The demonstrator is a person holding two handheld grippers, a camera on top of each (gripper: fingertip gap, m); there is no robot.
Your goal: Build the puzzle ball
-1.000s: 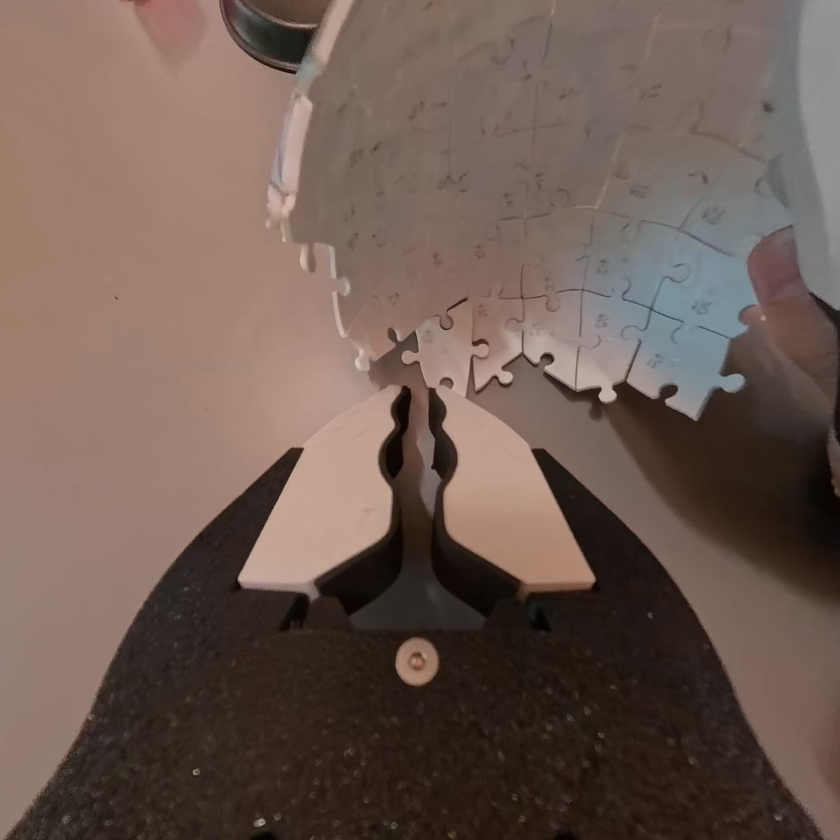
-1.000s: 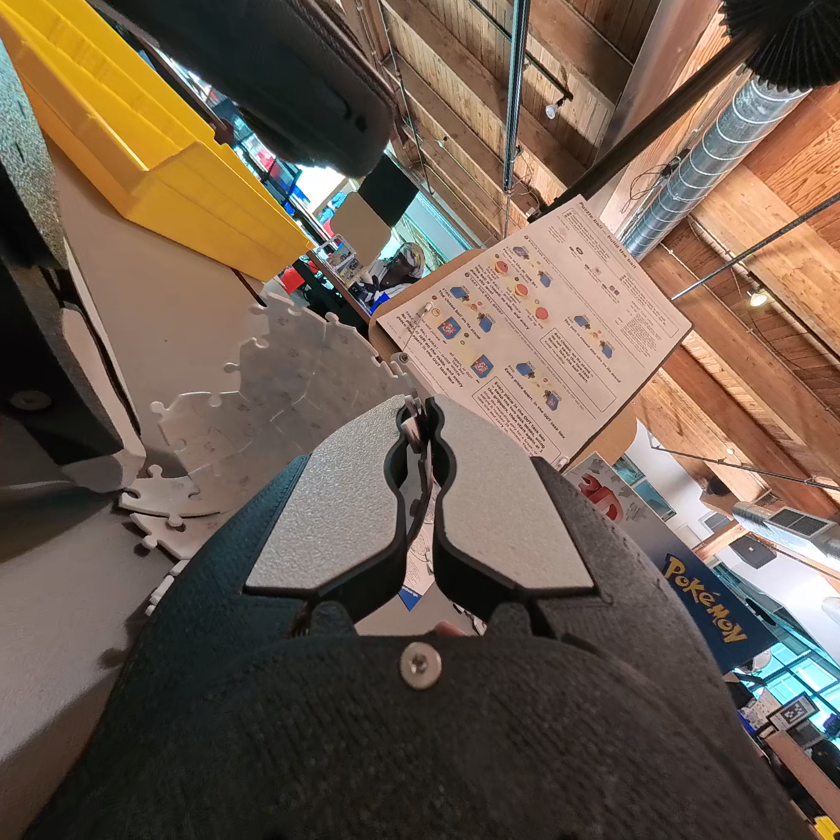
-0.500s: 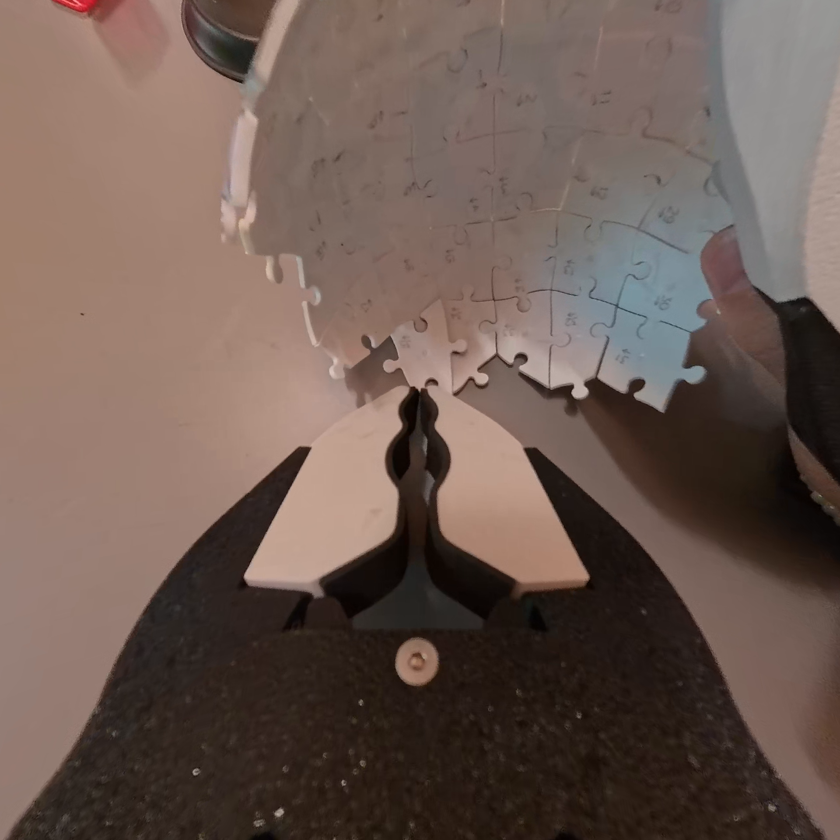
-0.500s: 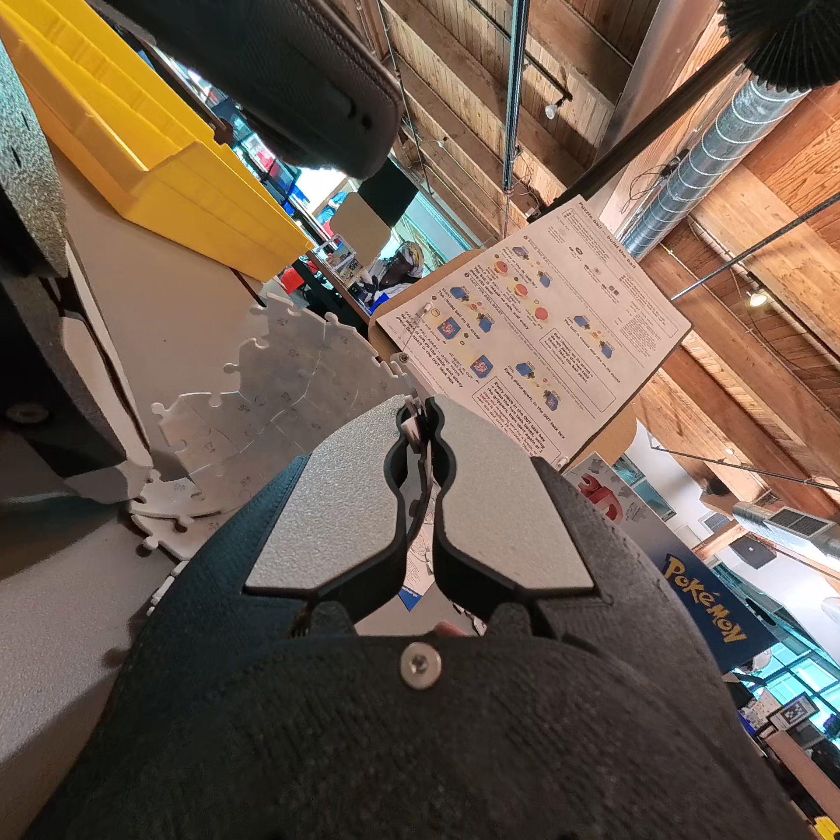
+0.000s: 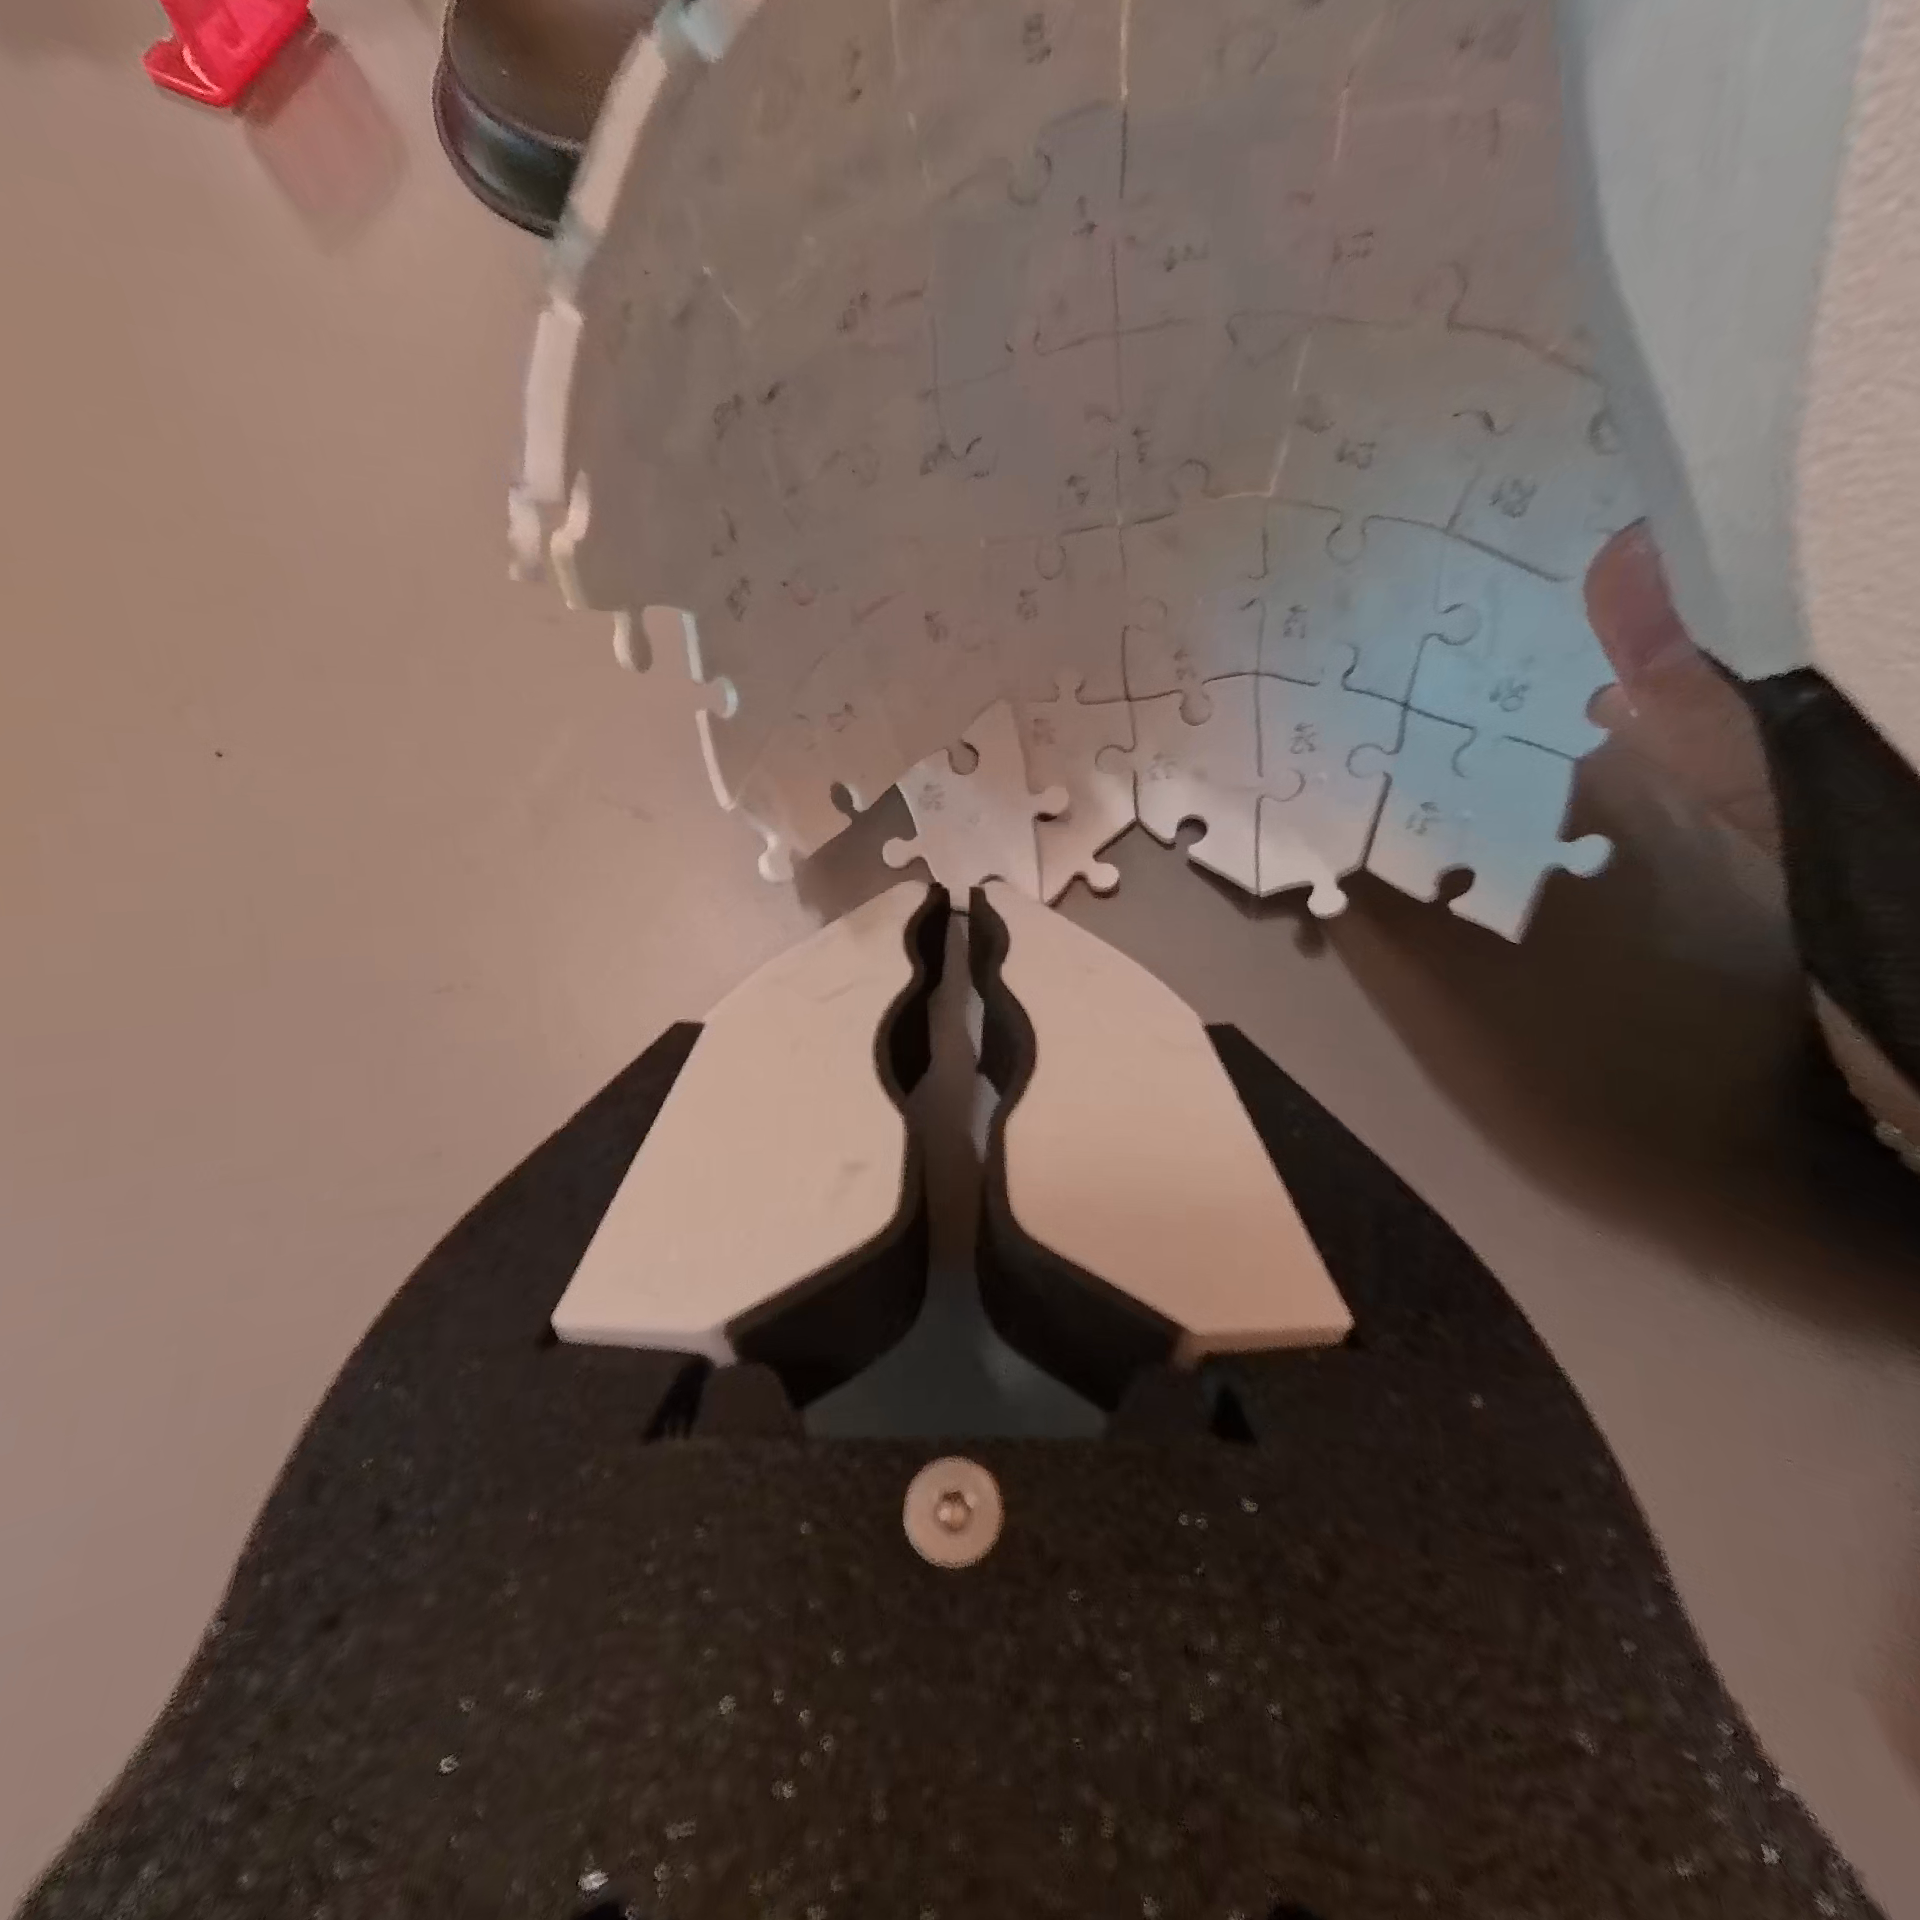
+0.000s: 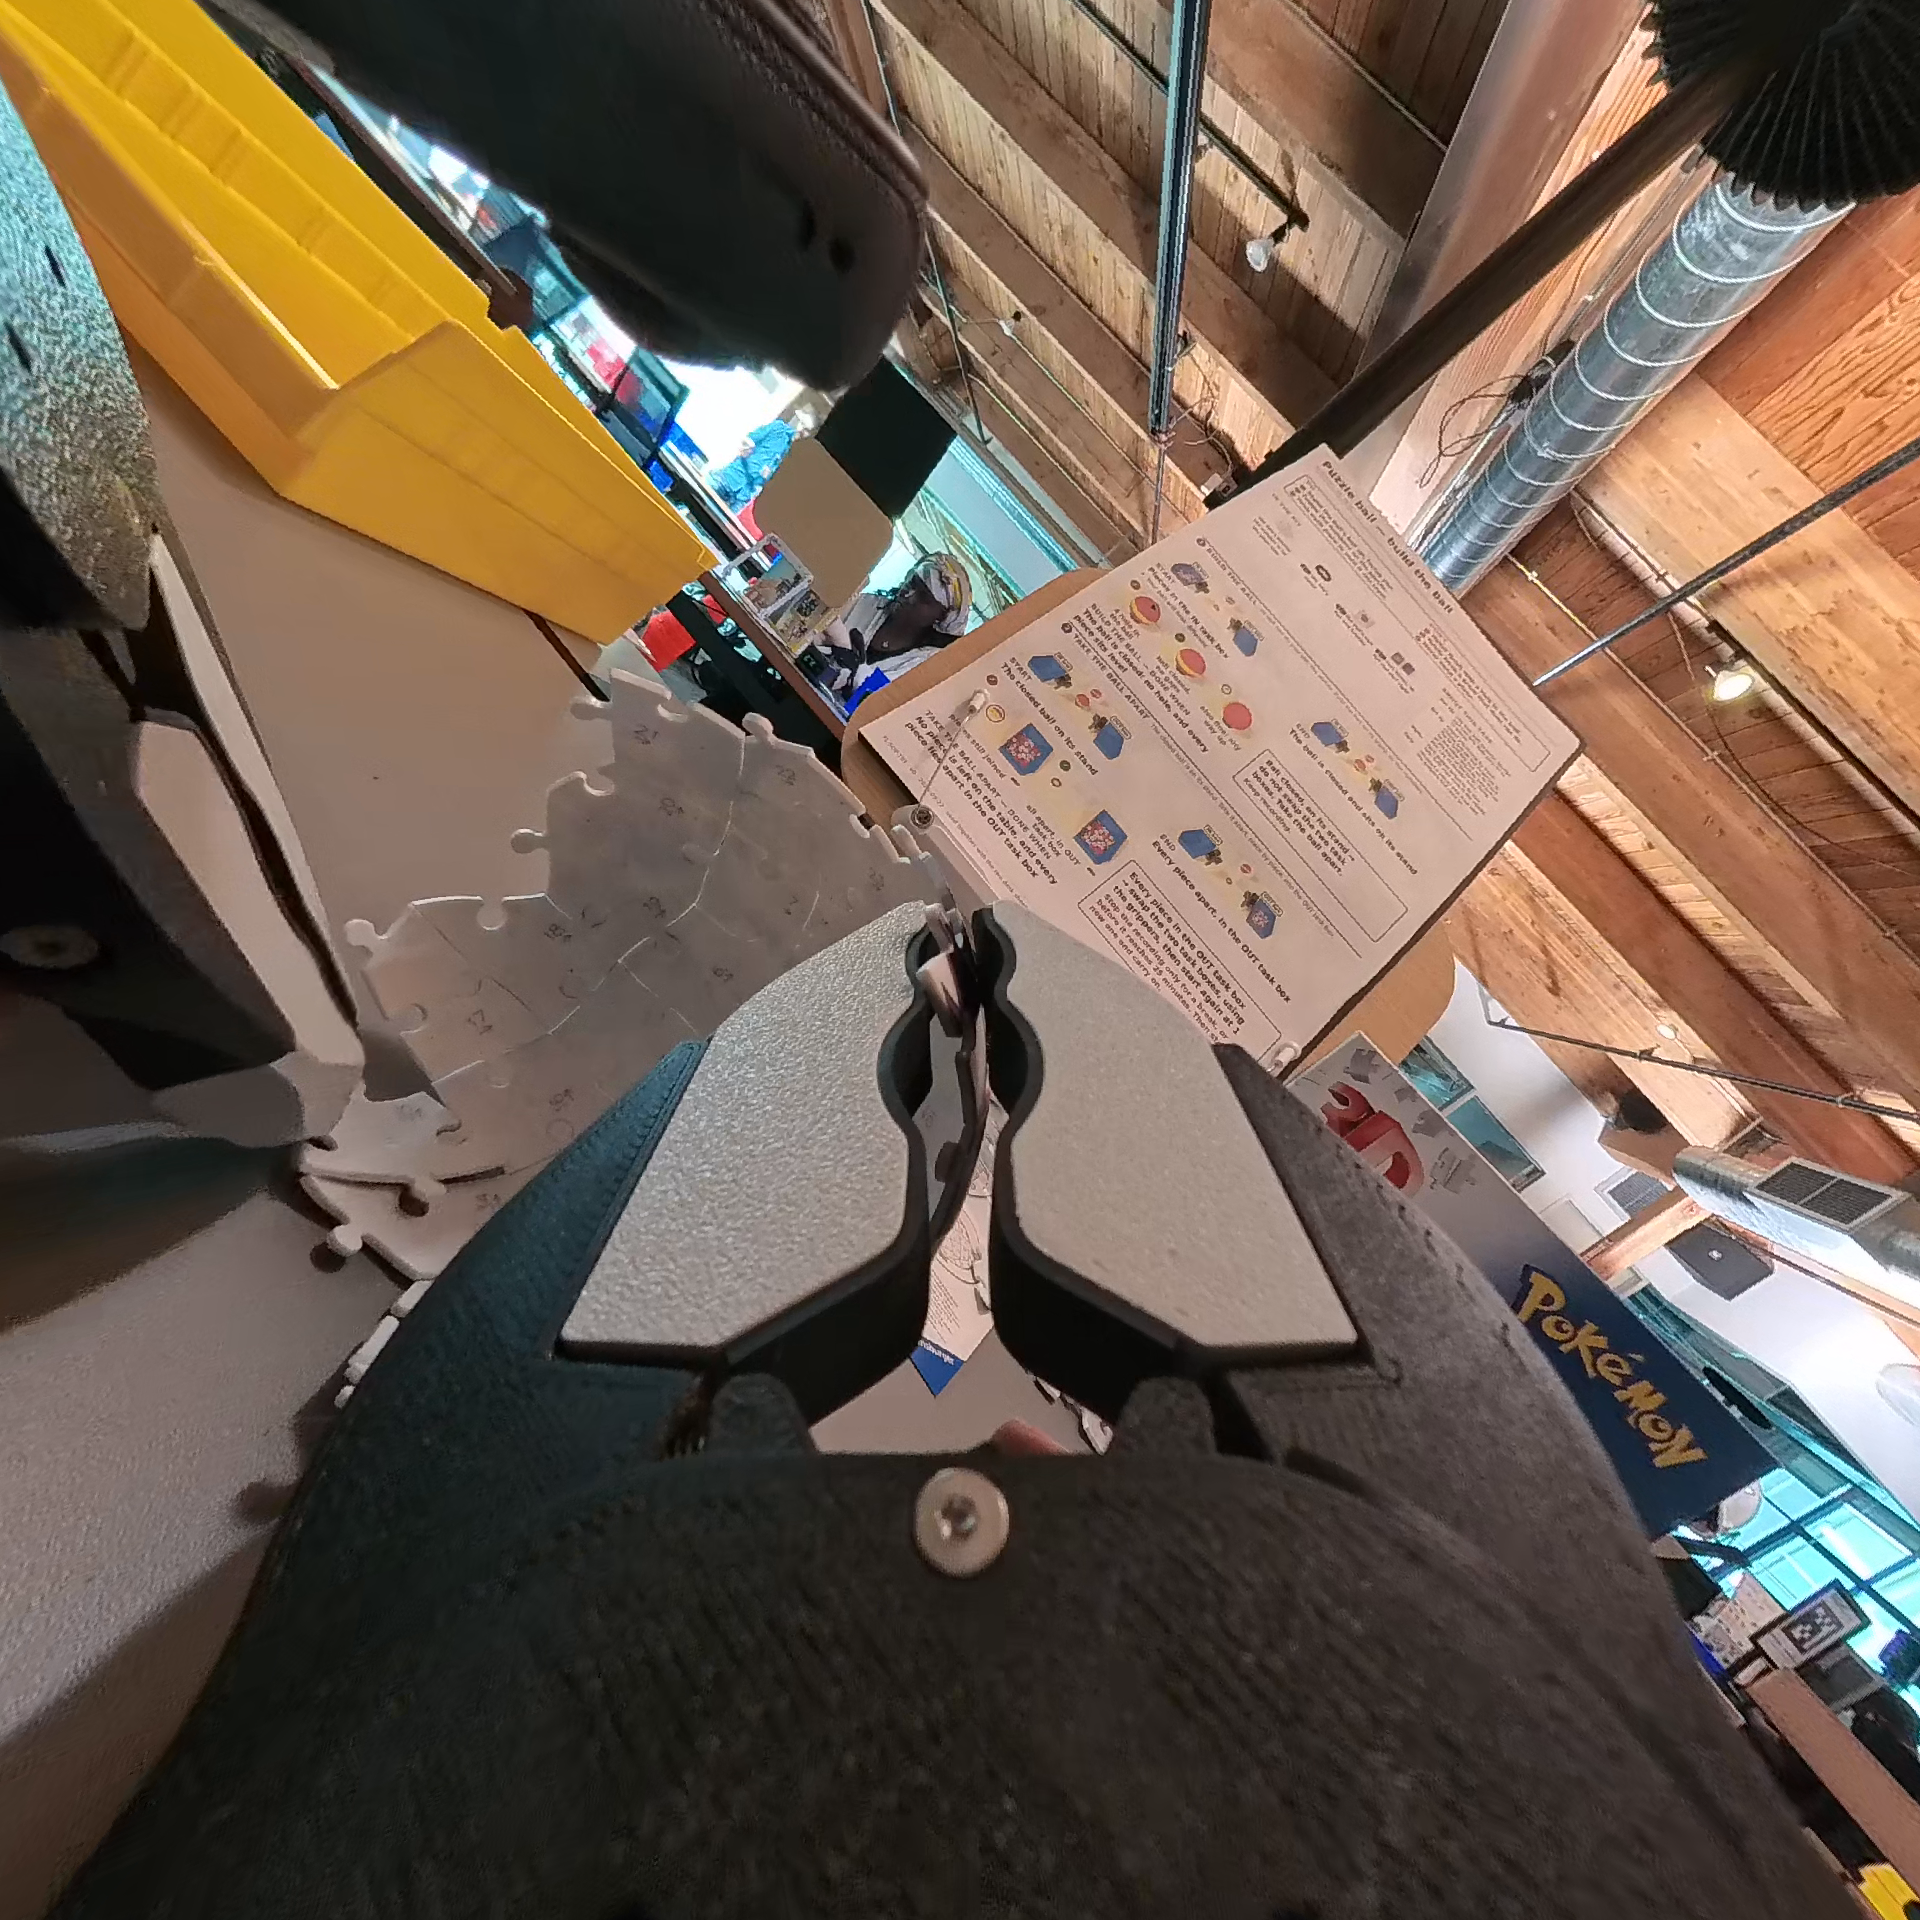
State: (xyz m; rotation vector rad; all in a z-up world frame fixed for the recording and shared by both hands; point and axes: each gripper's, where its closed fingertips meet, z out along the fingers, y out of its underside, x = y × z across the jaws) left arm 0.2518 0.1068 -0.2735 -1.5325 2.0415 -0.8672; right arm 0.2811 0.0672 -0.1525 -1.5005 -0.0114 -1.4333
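Note:
The half-built puzzle ball is a curved shell of white interlocked pieces, seen from its inside. My left gripper is shut on the edge of a loose-looking puzzle piece at the shell's lower rim. My right gripper is shut on the thin rim of the same shell, which spreads to its left. The left gripper's white finger shows at the left of the right wrist view, touching the shell's lower pieces. A person's finger rests at the shell's right edge.
A beige table lies under the shell. A red object and a dark ring sit at the far left. A yellow bin stands on the table. An instruction sheet on a board stands behind the shell. Spacing between my two grippers at the tips: around 12 cm.
My left gripper's fingers have closed from a small gap onto the piece at the lower rim. The shell has shifted left in the left wrist view. The right gripper's hold is unchanged.

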